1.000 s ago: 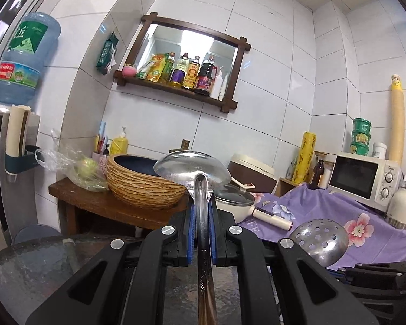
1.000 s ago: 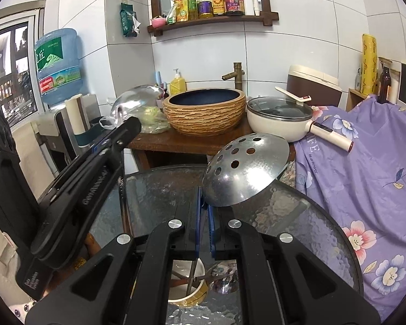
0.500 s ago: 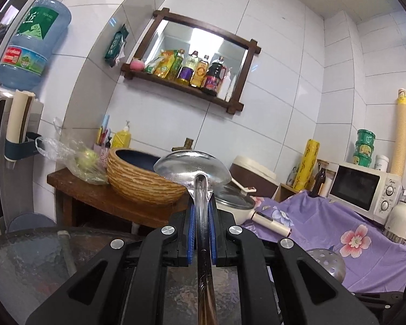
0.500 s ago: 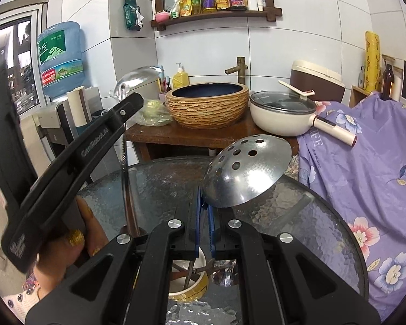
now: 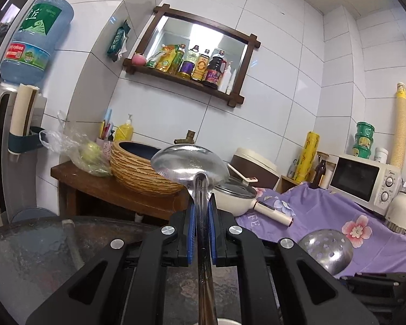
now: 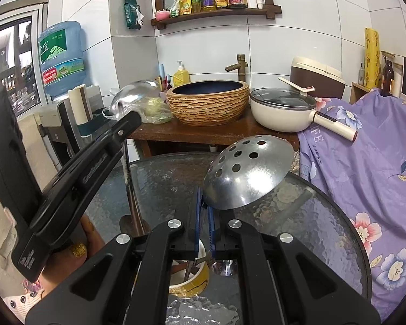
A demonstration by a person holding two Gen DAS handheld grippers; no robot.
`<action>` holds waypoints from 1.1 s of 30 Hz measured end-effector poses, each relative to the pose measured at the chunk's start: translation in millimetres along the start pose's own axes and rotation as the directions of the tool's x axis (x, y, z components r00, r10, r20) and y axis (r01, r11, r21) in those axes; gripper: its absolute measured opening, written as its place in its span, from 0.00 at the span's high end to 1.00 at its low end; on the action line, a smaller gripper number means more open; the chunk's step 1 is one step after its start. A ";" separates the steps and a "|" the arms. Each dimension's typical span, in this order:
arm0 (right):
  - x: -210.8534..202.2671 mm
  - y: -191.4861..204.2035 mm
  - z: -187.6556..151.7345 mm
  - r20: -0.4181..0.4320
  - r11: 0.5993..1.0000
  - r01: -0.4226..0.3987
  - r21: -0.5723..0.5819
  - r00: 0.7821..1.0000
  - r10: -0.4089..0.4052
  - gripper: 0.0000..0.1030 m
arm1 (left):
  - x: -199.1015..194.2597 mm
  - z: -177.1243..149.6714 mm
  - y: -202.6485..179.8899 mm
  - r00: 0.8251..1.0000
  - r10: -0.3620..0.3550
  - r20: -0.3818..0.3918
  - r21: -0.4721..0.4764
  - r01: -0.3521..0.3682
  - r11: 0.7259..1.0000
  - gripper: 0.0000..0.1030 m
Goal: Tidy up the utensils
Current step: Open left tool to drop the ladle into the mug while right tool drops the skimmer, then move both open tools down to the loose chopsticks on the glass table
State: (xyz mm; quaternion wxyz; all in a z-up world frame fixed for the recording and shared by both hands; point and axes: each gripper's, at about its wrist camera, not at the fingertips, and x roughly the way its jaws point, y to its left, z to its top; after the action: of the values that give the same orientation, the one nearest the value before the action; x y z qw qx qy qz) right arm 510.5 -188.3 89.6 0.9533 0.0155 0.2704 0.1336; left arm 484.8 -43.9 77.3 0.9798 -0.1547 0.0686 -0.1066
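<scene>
Two utensils are held, one per tool. From the left wrist view, the left tool [image 5: 201,233] at lower centre is clenched on the handle of a ladle [image 5: 190,165], whose bowl rises mid-frame; the slotted ladle [image 5: 326,249] shows at lower right. From the right wrist view, the right tool [image 6: 203,233] grips the slotted ladle's handle, its perforated bowl just right of centre above the glass worktop [image 6: 297,216], and a cup [image 6: 192,281] sits bottom centre.

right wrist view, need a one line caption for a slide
Right tongs clamp a perforated skimmer above a glass table; left tongs hold a ladle alongside.
</scene>
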 end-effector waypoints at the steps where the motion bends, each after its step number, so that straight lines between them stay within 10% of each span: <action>1: -1.8 1.2 -1.5 0.003 1.000 0.003 -0.007 1.000 -0.003 0.94 | -1.8 -1.4 -0.4 1.000 -0.003 -0.005 0.004 0.003 1.000 0.92; 10: -11.6 9.7 -15.8 0.012 0.998 0.034 -0.052 0.999 -0.033 0.90 | -20.6 -22.9 -3.6 0.995 -0.016 -0.096 0.061 0.022 0.998 0.92; 12: -13.2 11.1 -20.8 0.010 0.998 0.035 -0.059 0.999 -0.034 0.63 | -23.5 -27.2 -4.2 0.994 -0.013 -0.111 0.077 0.021 0.997 0.92; 14: -14.1 10.3 -25.3 0.003 0.998 0.044 -0.055 0.999 -0.044 0.40 | -27.2 -31.6 -3.1 0.992 -0.002 -0.129 0.088 0.013 0.996 0.84; 17: -20.4 9.4 -30.7 0.026 0.996 0.073 -0.053 0.997 -0.072 0.40 | -36.9 -35.2 0.7 0.991 0.003 -0.131 0.087 0.009 0.996 0.55; 24: -36.5 -2.5 -52.8 -0.007 0.996 0.092 0.018 0.996 -0.091 0.40 | -67.6 -36.1 14.0 0.986 0.048 -0.160 0.078 -0.036 0.996 0.34; 33: -57.0 11.5 -117.7 -0.154 0.994 0.113 -0.001 0.982 -0.111 0.41 | -116.3 -54.9 37.9 0.879 0.116 -0.462 0.057 -0.102 0.993 0.21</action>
State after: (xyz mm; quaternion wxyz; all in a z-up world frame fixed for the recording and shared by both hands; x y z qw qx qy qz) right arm 399.9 -197.3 19.4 0.9355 -0.0066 0.3442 0.0796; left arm 370.1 2.2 25.3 0.9415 -0.1054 0.3082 -0.0863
